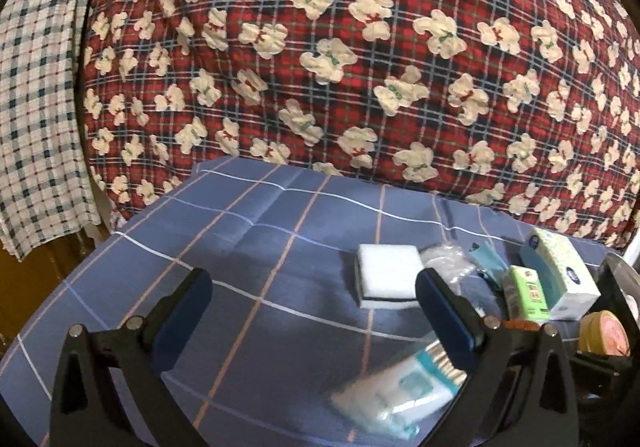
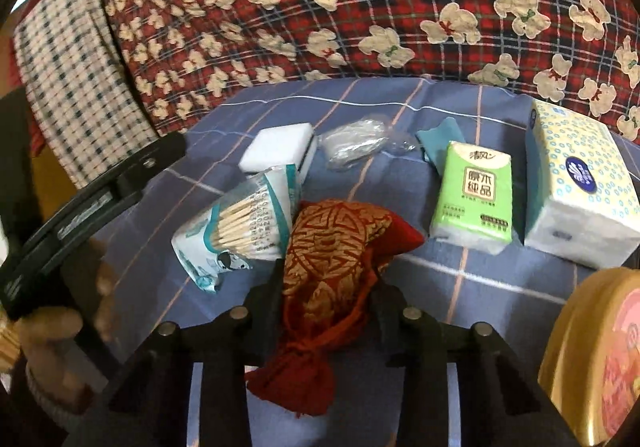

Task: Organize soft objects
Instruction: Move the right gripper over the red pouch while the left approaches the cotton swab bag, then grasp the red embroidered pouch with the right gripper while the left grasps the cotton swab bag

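1. Left wrist view: the left gripper (image 1: 314,289) hangs over the blue plaid sheet (image 1: 248,231) with its jaws spread wide and nothing between them.
2. Toward the sheet's right edge lies a white sponge block (image 1: 386,275), with a crumpled clear plastic bag (image 1: 446,261) touching its right side.
3. Further right come a teal cloth (image 1: 486,259), a green tissue pack (image 1: 528,293) and a large tissue pack (image 1: 560,275), close together near the right edge.
4. A cotton swab packet (image 1: 394,387) lies blurred at the sheet's near edge, just beside the left gripper's right finger.
5. A gold round tin (image 1: 604,333) shows at the far right, partly hidden by black gear.
6. A red plaid quilt with bears (image 1: 360,47) rises behind the sheet's far edge; a checked cloth (image 1: 36,107) hangs at the left.
7. Right wrist view: the right gripper (image 2: 326,283) has its jaws drawn in on a red and gold pouch (image 2: 332,243), pads pressing both sides; the pouch sits at the sheet's near edge with its tied end toward the camera.
8. The swab packet (image 2: 236,227) touches the pouch's left side; the sponge (image 2: 280,151) sits behind it.
9. The plastic bag (image 2: 356,145) and teal cloth (image 2: 440,139) lie near the far edge.
10. The green pack (image 2: 474,195) stands just beside the large pack (image 2: 580,187) at the right.
11. The tin (image 2: 596,359) fills the near right corner.
12. The left gripper's black body crosses the left side, with the person's hand (image 2: 52,331) blurred below it.
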{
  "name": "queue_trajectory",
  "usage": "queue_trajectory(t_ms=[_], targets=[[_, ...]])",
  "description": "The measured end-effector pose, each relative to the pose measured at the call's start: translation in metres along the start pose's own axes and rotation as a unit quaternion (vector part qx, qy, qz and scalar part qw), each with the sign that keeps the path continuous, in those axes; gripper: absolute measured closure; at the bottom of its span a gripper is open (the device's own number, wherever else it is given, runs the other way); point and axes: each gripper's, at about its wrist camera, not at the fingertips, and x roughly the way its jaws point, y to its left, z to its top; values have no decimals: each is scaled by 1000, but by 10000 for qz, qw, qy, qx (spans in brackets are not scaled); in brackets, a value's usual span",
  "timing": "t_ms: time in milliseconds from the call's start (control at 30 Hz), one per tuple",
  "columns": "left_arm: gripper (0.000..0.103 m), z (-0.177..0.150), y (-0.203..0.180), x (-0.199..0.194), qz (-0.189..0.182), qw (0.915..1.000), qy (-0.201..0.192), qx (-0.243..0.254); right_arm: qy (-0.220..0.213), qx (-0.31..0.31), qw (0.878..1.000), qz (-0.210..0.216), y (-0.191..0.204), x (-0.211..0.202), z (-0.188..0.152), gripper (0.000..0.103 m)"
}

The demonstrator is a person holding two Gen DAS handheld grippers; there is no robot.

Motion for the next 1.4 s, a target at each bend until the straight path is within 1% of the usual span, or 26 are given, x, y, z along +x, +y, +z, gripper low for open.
queue_trajectory(t_ms=[67,167,300,433,500,533,600,667,700,733,833,900,1000,1067,1133,1233,1267,1300,1333,1367,1400], targets=[[0,-1,-4,0,-107,9999,27,84,26,-41,9999,121,0,-4,-5,64],[0,-2,-12,-2,-254,9993,36,269,183,-23,9993,313,-5,-3,-12,64],[0,-3,-20,-7,-462,9977,-28,494,267,-26,9989,384,-10,-4,-15,62],[0,-8,-31,-7,-715,9934,223,874,312,-300,9985,332,-8,-6,-20,61],[0,-12,-39,-10,-881,9882,386,1188,323,-504,9979,232,-4,-7,-22,59],[0,-16,-43,-13,-979,9844,424,1398,341,-590,9974,213,-4,-9,-23,58],[0,-23,-52,-22,-1115,9737,462,1933,368,-645,9970,231,-6,-11,-25,56],[0,-31,-63,-28,-1194,9596,505,2496,383,-617,9970,282,-11,-13,-27,56],[0,-37,-70,-30,-1214,9490,559,2856,390,-597,9970,306,-13,-13,-26,56],[0,-41,-75,-30,-1188,9420,589,3084,397,-565,9971,327,-15,-14,-26,56],[0,-50,-87,-27,-1113,9243,702,3582,400,-553,9972,321,-17,-15,-27,56],[0,-55,-92,-22,-1142,9170,786,3741,394,-603,9970,290,-17,-15,-27,56],[0,-62,-98,-16,-1090,9103,917,3886,385,-614,9970,274,-16,-15,-28,56],[0,-65,-97,-9,-1052,9107,1051,3855,386,-636,9969,268,-17,-16,-28,56],[0,-61,-93,-4,-1138,9189,1259,3561,375,-675,9968,223,-16,-16,-28,56],[1,-58,-87,2,-1197,9278,1512,3193,349,-608,9973,237,-18,-15,-27,56],[5,-56,-86,2,-1207,9306,1569,3078,328,-585,9974,245,-19,-16,-27,57],[15,-57,-86,2,-1240,9314,1587,3030,303,-573,9976,240,-18,-17,-27,57],[23,-56,-86,0,-1311,9322,1606,2965,264,-563,9978,225,-18,-18,-26,57],[37,-56,-86,-1,-1302,9338,1603,2922,224,-551,9980,207,-18,-19,-26,58],[44,-56,-86,-2,-1258,9361,1600,2867,186,-541,9982,190,-18,-20,-26,59]])
